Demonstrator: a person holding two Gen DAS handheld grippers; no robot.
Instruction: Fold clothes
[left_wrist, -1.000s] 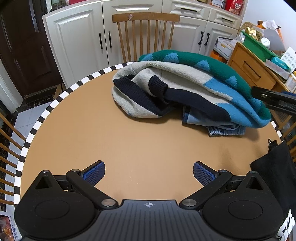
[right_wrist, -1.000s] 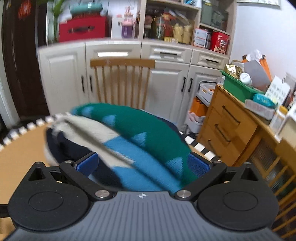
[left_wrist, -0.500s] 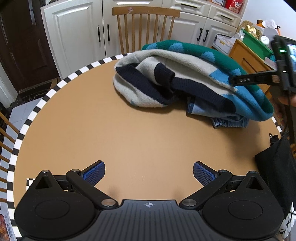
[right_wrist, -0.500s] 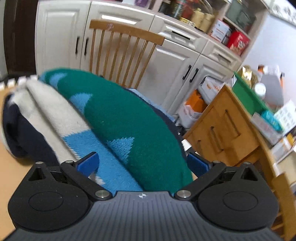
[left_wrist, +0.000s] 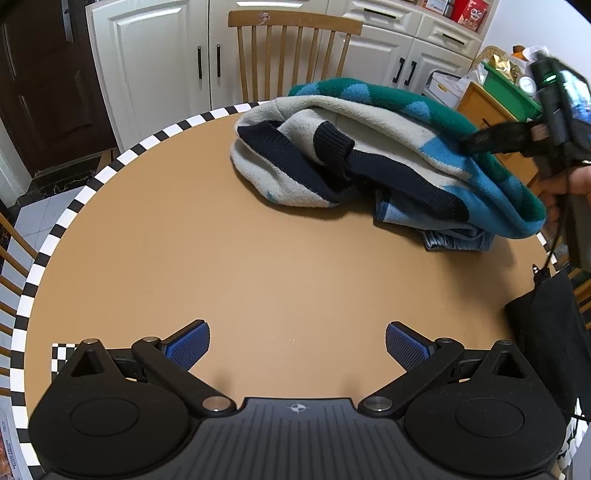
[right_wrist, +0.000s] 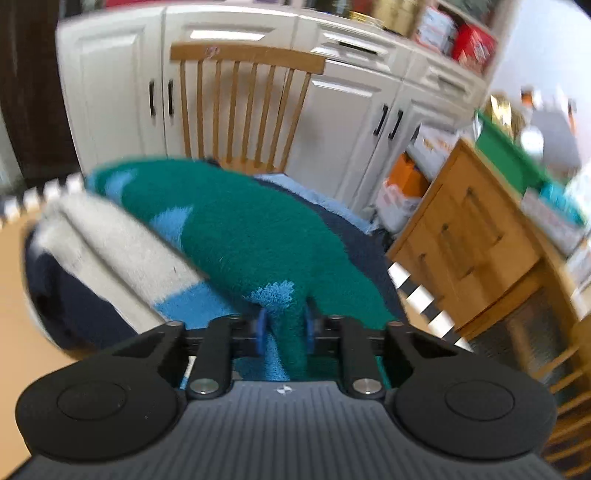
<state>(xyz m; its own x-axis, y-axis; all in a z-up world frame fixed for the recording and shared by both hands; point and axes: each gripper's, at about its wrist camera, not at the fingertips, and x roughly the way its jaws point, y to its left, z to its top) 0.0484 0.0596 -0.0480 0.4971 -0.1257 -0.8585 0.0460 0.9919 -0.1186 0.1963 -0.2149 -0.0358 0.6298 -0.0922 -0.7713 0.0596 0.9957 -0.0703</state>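
No words, brand names or numbers can be read in either view. The red boxes (left_wrist: 466, 9) on the shelf carry print too small to make out, and the packets near the green bin (left_wrist: 511, 86) are blurred. The only mark is a small crosshair emblem (left_wrist: 296, 407) on the left gripper's body

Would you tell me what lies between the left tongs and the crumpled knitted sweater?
Only bare tan tabletop, in the left wrist view, separates the open left tongs from the green, blue and cream sweater.
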